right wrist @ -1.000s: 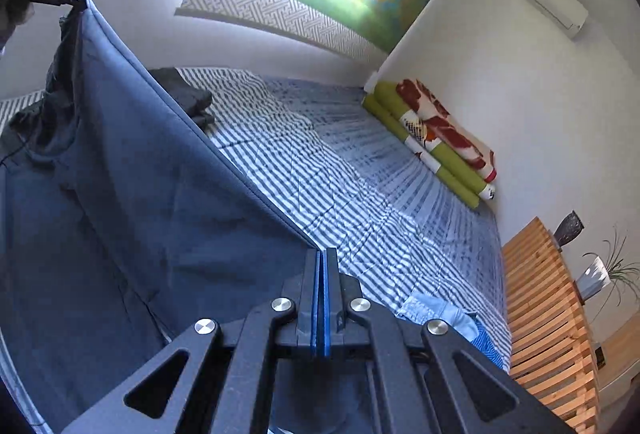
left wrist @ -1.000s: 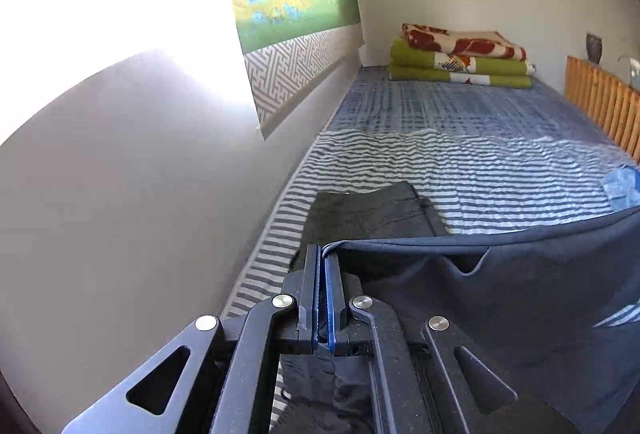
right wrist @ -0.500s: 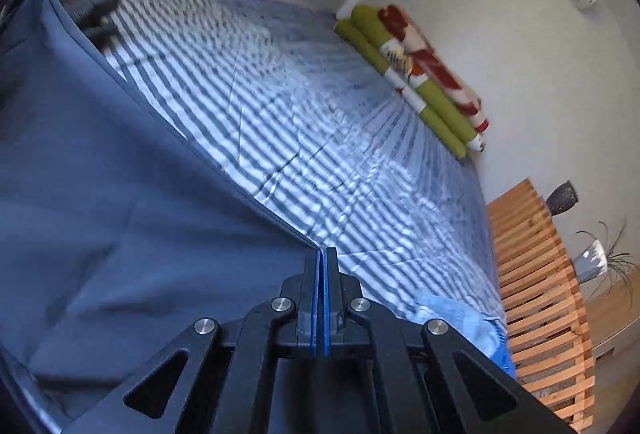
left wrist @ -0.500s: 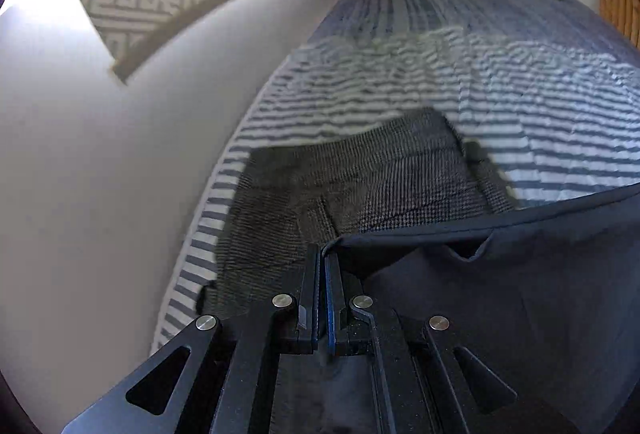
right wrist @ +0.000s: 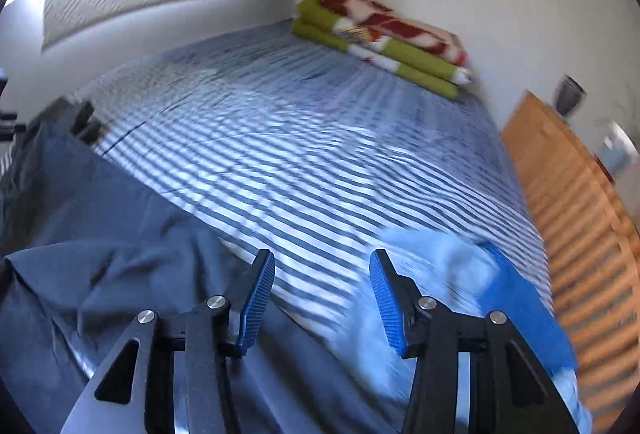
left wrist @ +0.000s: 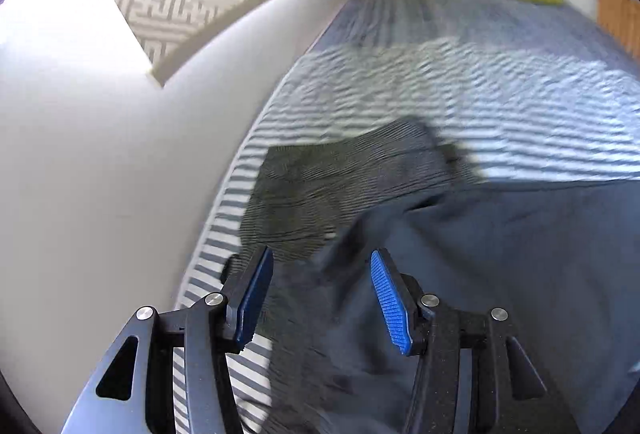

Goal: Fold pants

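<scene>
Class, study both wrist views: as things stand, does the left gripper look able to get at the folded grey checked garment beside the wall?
Probably yes. The left gripper is open and holds nothing, and the grey checked garment lies just ahead of it on the striped bedsheet. The dark blue pants overlap only its near edge.

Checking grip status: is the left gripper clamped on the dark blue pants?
No. The left gripper stands open, its blue pads wide apart with the pants lying loose on the bed.
</scene>
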The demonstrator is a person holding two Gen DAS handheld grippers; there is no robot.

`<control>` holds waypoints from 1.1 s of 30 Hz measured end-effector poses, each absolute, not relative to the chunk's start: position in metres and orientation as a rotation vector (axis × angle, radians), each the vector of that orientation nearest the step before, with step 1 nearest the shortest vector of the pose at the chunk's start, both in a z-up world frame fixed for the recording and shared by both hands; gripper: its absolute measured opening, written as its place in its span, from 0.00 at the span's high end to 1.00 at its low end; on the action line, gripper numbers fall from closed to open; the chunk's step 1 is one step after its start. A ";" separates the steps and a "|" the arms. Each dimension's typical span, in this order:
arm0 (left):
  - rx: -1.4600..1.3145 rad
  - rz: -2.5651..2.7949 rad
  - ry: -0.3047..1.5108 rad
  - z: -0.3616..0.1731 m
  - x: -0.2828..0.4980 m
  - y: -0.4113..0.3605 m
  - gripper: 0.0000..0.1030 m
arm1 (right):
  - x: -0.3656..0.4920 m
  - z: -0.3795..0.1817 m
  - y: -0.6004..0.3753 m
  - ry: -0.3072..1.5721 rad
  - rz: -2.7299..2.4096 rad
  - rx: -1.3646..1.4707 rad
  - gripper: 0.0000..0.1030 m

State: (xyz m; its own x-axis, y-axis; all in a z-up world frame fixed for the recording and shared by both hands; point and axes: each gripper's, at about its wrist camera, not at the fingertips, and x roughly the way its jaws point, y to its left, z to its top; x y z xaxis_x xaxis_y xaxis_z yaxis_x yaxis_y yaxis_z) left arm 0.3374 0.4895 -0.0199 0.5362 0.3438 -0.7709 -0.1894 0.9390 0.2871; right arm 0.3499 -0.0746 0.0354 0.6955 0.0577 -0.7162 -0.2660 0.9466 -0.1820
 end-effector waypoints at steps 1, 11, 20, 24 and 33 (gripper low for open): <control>0.171 0.288 0.943 -0.011 0.331 0.479 0.46 | 0.334 0.037 -0.101 0.793 0.164 -0.252 0.56; 0.253 -0.263 1.029 -0.037 0.281 0.250 0.46 | 0.262 -0.004 -0.249 0.933 -0.056 -0.093 0.56; 0.360 -0.470 1.157 -0.109 0.268 0.130 0.46 | 0.307 -0.028 -0.221 0.911 0.038 -0.172 0.45; 0.378 -0.450 1.198 -0.134 0.275 0.126 0.46 | 0.319 -0.049 -0.208 0.952 0.055 -0.268 0.45; 0.329 -0.441 1.236 -0.152 0.288 0.141 0.46 | 0.299 -0.031 -0.215 0.876 -0.001 -0.236 0.91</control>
